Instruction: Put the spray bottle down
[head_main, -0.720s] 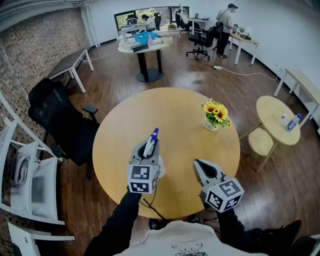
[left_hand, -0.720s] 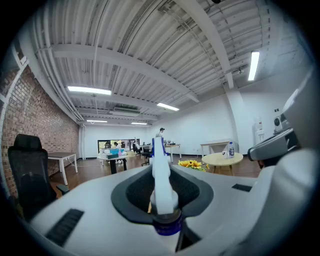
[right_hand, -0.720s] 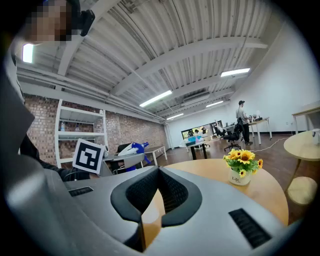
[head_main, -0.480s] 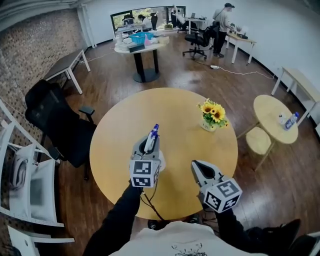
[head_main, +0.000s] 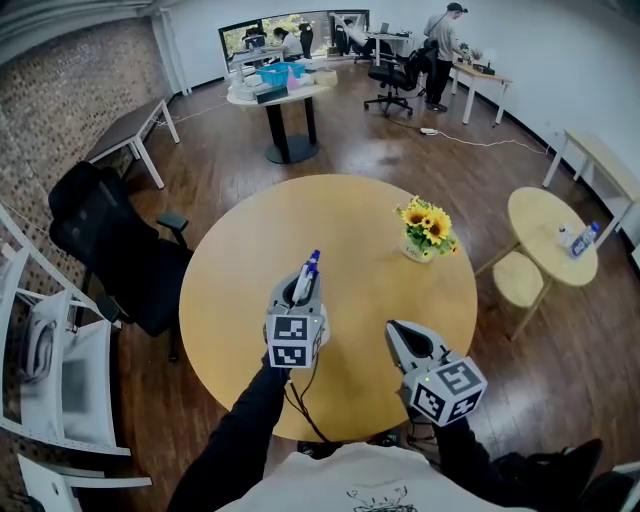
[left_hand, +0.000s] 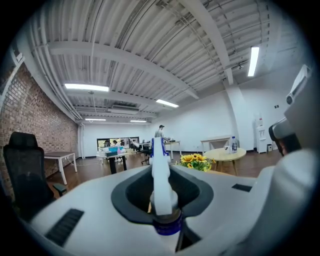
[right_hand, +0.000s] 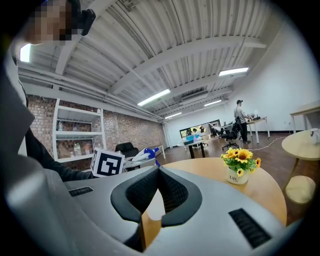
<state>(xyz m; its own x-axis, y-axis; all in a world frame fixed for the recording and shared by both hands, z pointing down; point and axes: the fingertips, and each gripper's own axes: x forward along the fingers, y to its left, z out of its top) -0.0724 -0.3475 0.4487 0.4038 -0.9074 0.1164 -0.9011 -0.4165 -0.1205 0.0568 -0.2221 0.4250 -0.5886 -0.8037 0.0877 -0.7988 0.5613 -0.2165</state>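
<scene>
Scarcely anything has shifted: the left gripper (head_main: 297, 303) stays clamped on the slim white plastic spray bottle (head_main: 305, 278) — blue-tipped, held over the round, smooth wooden table (head_main: 370, 230) — while the right gripper (head_main: 405, 335) hovers beside it, jaws together, empty.

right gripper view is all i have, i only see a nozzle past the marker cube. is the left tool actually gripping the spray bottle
Observer: Yes. The left gripper view shows the spray bottle with its neck clamped between the jaws of the left tool.
Operator: is it over the table
Observer: In the head view it is held over the near left part of the round table. I cannot tell whether its base touches the top.
Operator: anything close to that spot
Observer: No. The sunflower pot stands on the far right side, well apart from the bottle.
</scene>
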